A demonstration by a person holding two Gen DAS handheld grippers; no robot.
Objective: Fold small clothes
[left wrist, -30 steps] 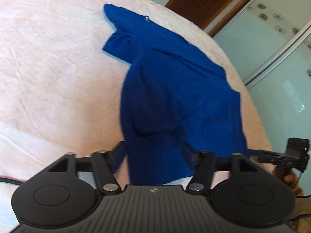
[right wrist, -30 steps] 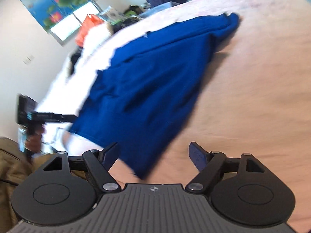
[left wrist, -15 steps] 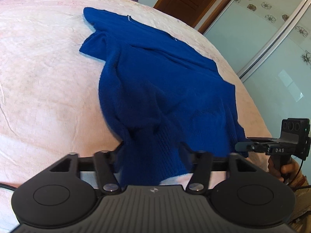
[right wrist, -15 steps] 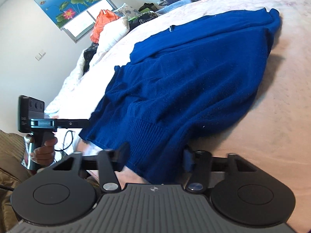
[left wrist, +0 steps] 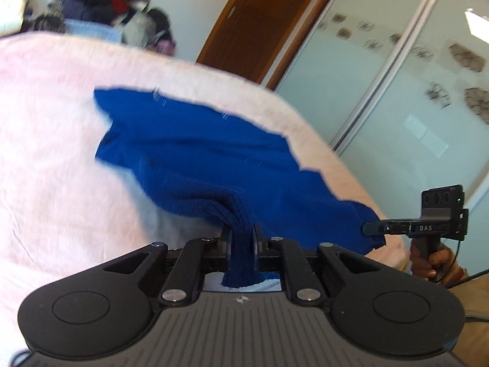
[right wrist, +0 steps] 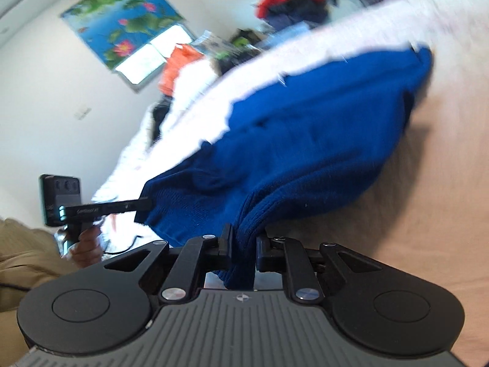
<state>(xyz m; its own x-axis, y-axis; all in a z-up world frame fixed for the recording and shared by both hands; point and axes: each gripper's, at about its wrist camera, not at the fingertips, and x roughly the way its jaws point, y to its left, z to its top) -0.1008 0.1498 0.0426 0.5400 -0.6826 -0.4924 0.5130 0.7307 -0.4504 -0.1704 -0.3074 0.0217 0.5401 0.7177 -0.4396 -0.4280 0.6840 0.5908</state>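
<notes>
Left wrist view: left hand-held gripper (left wrist: 240,238) jaws just closing, now clamped on ribbed hem of blue sweater (left wrist: 198,150). Right hand-held gripper (right wrist: 243,246) likewise just closing, pinching hem's other corner. Hem raised off near edge of bed (left wrist: 45,153); rest of sweater lies across bed toward far edge. Risks: thin bunched pinch slips out under sweater's weight; uneven lift skews fold line; far sleeve, tucked underneath, drags and bunches; pulling too far hauls whole sweater instead of folding.
</notes>
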